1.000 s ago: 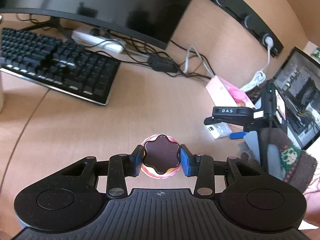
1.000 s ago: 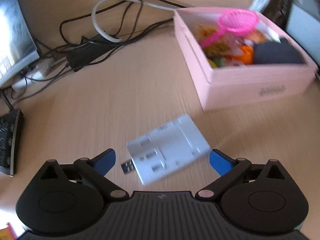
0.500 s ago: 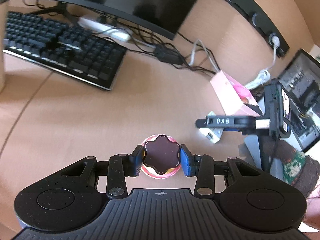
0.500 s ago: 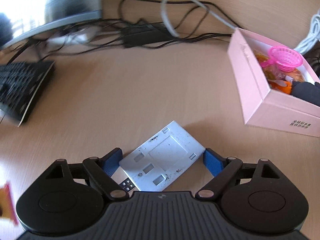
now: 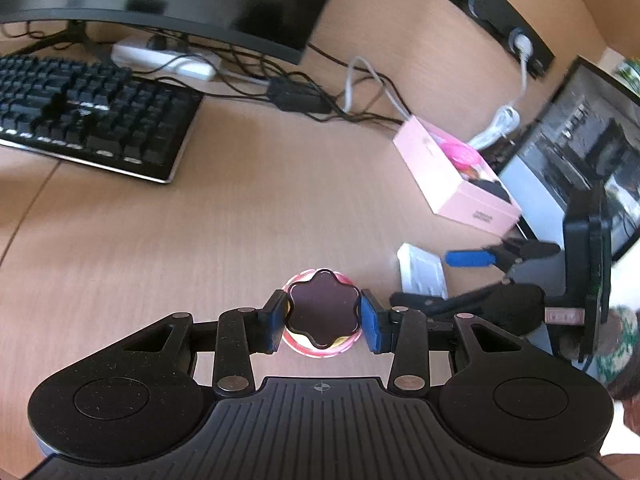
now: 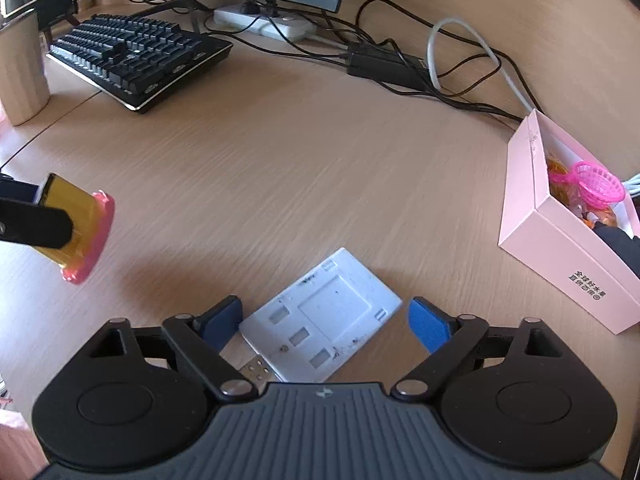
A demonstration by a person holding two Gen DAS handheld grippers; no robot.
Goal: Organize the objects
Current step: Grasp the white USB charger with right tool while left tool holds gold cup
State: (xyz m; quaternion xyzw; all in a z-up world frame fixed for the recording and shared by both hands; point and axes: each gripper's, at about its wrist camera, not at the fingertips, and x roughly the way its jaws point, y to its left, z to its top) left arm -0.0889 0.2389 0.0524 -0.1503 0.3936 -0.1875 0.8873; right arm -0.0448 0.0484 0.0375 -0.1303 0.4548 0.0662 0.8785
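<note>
Left tool (image 5: 322, 322) gripping jar (image 5: 322, 314); right tool (image 6: 326, 322) astride hub (image 6: 320, 320).

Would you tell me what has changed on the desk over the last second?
The right gripper rolled around the white adapter; its jaws closed partly, then have just been reopening, pads clear of it. The left gripper stays clamped on the small pink jar. Pink box unmoved.

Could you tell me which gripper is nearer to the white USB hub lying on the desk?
Right. The right gripper hangs over the white USB hub, open jaws either side of it. The left gripper is off to one side, shut on a small pink-rimmed cup.
</note>
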